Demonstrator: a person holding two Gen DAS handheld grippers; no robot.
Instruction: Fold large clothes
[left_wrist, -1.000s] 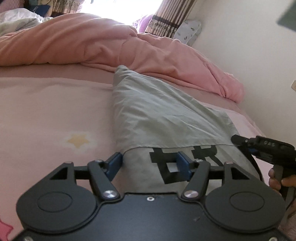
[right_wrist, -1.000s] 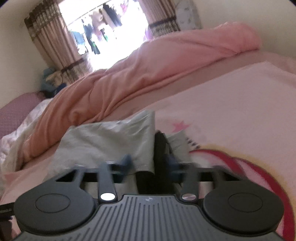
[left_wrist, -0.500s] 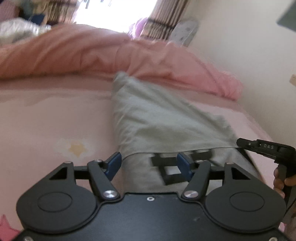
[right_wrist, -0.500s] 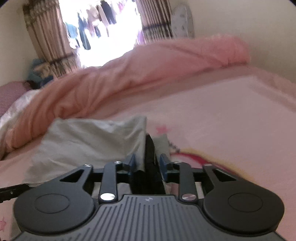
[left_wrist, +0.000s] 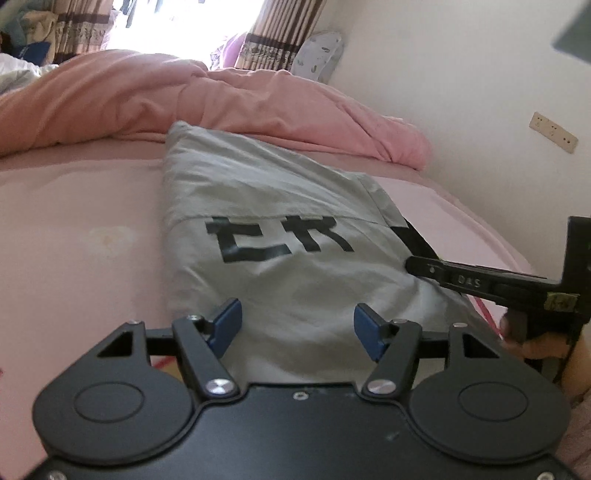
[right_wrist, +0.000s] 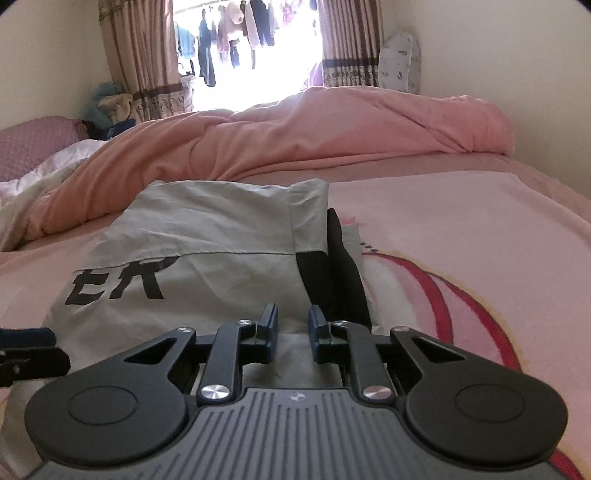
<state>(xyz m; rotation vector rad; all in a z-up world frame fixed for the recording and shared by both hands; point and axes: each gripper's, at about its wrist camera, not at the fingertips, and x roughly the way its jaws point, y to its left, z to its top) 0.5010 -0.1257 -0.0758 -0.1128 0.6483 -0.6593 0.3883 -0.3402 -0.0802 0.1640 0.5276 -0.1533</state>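
A grey garment (left_wrist: 280, 206) with black letters and a black side stripe lies folded on the pink bed sheet; it also shows in the right wrist view (right_wrist: 207, 251). My left gripper (left_wrist: 297, 326) is open and empty, just above the garment's near edge. My right gripper (right_wrist: 291, 328) is open with a narrow gap and empty, over the garment's near right part beside the black stripe (right_wrist: 332, 273). The right gripper's finger (left_wrist: 461, 278) shows at the right of the left wrist view, touching the garment's right edge.
A bunched pink duvet (right_wrist: 295, 140) lies across the far side of the bed. A wall (left_wrist: 480, 92) with a socket (left_wrist: 553, 132) runs along the right. The sheet (right_wrist: 461, 229) has a red curved print. Curtains and a window are behind.
Both grippers have pulled back toward me from the garment. The right gripper, shut on the black-striped edge before, has let go and opened slightly. The garment now lies flat.
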